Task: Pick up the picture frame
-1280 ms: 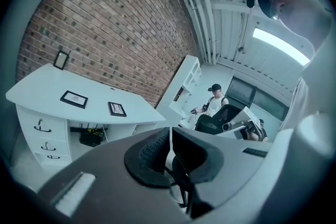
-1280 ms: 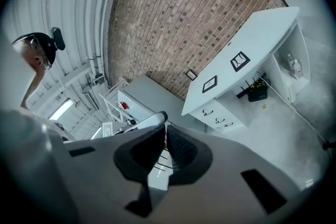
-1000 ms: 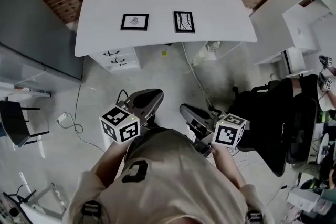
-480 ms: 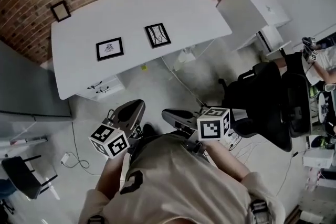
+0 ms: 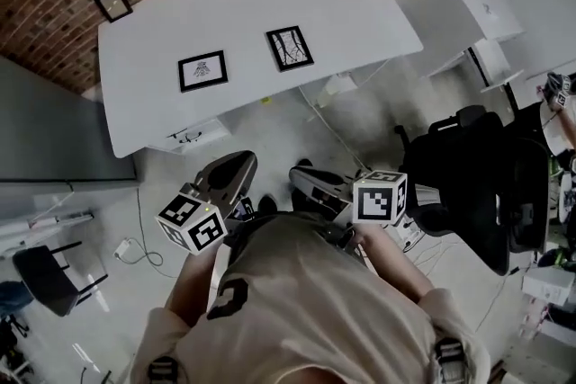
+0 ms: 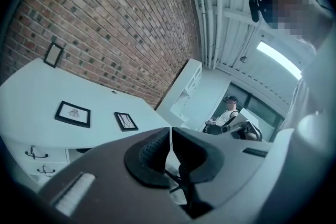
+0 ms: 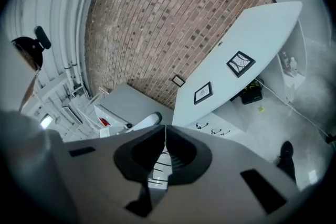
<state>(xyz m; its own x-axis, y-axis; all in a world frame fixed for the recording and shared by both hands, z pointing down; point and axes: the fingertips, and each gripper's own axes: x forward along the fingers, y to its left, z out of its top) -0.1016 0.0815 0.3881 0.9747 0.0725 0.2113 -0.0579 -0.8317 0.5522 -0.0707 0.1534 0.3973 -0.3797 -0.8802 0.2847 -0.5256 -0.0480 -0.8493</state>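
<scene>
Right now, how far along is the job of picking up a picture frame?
Done: nothing; the left picture frame and right picture frame lie flat on the table. In hand: nothing; the left gripper and right gripper are shut, empty, over the floor short of the table. Left: reach a frame, open, grip, lift.

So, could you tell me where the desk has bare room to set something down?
The white desk is bare right of the tall picture frame and left of the wide picture frame; the gap between them is tight.

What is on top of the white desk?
A left frame and a right frame lie flat on the desk, a small frame at its back corner. Nothing covers the top.
</scene>
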